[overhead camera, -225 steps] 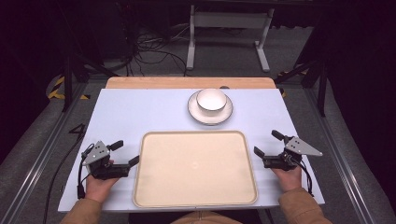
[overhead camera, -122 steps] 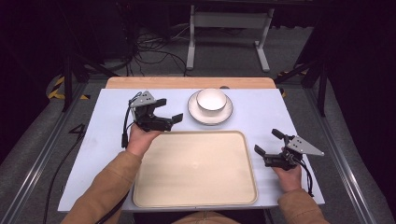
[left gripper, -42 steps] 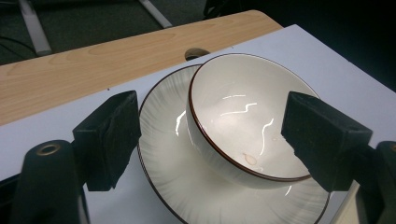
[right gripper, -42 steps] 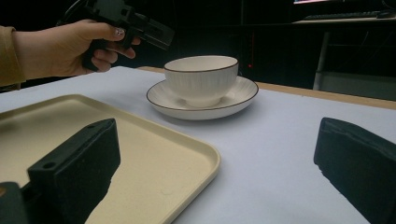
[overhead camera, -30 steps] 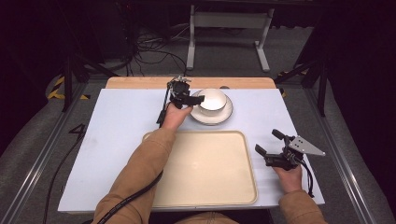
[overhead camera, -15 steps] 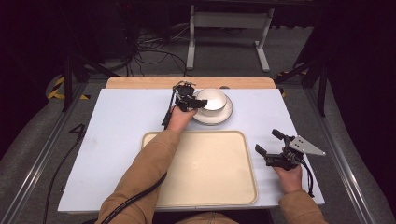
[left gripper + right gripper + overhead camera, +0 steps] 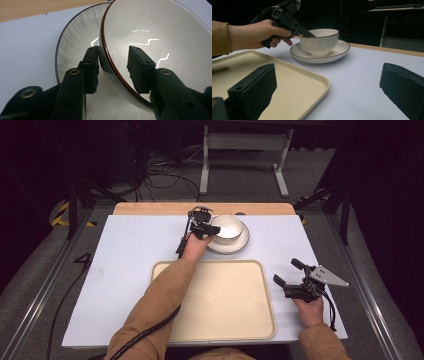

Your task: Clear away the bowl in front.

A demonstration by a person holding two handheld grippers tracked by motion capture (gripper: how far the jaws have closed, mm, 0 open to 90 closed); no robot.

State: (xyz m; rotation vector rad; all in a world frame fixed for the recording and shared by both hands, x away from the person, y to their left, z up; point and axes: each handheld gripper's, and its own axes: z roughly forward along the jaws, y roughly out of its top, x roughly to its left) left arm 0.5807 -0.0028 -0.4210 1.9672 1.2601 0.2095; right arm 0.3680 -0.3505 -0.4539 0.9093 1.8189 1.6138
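A white ribbed bowl [image 7: 228,225] with a dark rim stands on a white saucer plate [image 7: 242,243] at the table's far middle. My left gripper [image 7: 213,229] is at the bowl's left rim and open. In the left gripper view its jaws straddle the rim of the bowl [image 7: 155,37], one pad outside above the plate [image 7: 75,45], the other inside. My right gripper [image 7: 286,271] rests open on the table right of the cream tray [image 7: 215,320], holding nothing. The right gripper view shows the bowl [image 7: 319,41], the plate [image 7: 338,53] and the left gripper [image 7: 305,32] beyond its own wide jaws.
The tray's corner [image 7: 317,82] lies close to the right gripper's left jaw. A wooden strip [image 7: 150,208] runs along the table's far edge. Beyond it are a metal stand [image 7: 245,142] and floor cables [image 7: 165,172].
The left gripper travelled from the table's left front up to the bowl. In the last second it edged right and lowered over the rim. The right gripper stayed put.
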